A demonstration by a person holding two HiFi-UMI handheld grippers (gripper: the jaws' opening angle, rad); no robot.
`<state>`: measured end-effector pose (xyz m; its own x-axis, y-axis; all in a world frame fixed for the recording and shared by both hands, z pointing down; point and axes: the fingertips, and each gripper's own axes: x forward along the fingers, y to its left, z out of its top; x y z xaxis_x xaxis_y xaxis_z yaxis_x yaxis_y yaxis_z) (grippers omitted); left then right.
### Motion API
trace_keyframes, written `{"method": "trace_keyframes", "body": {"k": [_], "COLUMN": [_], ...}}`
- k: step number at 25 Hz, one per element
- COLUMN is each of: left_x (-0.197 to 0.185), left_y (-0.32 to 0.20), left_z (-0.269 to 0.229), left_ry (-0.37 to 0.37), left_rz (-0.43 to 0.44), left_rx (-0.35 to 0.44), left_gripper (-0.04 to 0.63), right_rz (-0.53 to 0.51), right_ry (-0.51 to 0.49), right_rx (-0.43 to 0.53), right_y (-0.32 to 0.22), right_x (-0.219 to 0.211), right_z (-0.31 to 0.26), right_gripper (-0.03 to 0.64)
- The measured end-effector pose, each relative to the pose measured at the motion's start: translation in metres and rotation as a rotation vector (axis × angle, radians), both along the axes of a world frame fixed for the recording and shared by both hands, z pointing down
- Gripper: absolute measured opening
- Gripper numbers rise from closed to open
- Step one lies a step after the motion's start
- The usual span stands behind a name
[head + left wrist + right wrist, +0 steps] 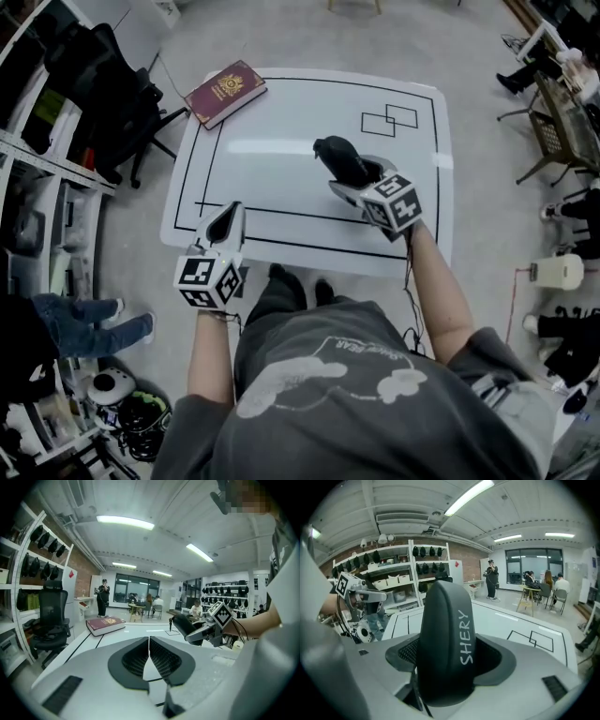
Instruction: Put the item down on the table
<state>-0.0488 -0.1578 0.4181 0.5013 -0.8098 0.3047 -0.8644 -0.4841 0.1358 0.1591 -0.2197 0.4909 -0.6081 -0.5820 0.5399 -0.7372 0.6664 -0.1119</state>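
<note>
Currently the right gripper (364,180) is clamped on a black case (339,157) lettered SHERY, holding it over the right middle of the white table (281,131). Contact with the tabletop cannot be confirmed. At the near left edge, the left gripper (229,217) has its jaws closed together on nothing. A red book (226,91) lies on the far left corner.

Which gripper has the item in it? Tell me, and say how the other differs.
The right gripper: its jaws clamp a dark case printed SHERY. The left gripper is shut with nothing between its jaws.
</note>
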Motion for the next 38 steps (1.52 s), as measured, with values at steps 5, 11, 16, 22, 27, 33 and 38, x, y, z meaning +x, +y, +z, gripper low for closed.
{"method": "trace_keyframes", "body": {"k": [5,11,16,22,27,33,38], "left_x": [-0.013,-0.033,-0.052,-0.071,-0.084,-0.088,-0.091], "left_y": [-0.025,-0.075,-0.127,-0.180,-0.212,-0.231,-0.235], "left_z": [0.006,0.018,0.024,0.038,0.049,0.061,0.069], "left_ry": [-0.003,0.012,0.020,0.043,0.064,0.099,0.123], "left_rz": [0.002,0.027,0.047,0.052,0.043,0.040,0.027], "left_rx": [-0.003,-0.023,-0.034,-0.055,-0.065,-0.079,-0.093], "left_gripper": [0.006,0.006,0.006,0.006,0.006,0.006,0.006], "right_rz": [-0.059,-0.090,-0.128,-0.206,-0.327,-0.395,-0.408], "right_ry": [0.127,0.242,0.359,0.451,0.538,0.578,0.629], "right_rx": [0.039,0.018,0.017,0.021,0.032,0.013,0.029], "right_y": [-0.030,-0.067,-0.118,-0.179,-0.211,-0.232,-0.244], "right_x": [-0.015,-0.036,-0.055,-0.090,-0.119,-0.141,-0.147], "right_z": [0.006,0.017,0.033,0.049,0.066,0.087,0.097], "right_gripper": [0.327,0.327,0.328,0.328,0.328,0.330,0.331]}}
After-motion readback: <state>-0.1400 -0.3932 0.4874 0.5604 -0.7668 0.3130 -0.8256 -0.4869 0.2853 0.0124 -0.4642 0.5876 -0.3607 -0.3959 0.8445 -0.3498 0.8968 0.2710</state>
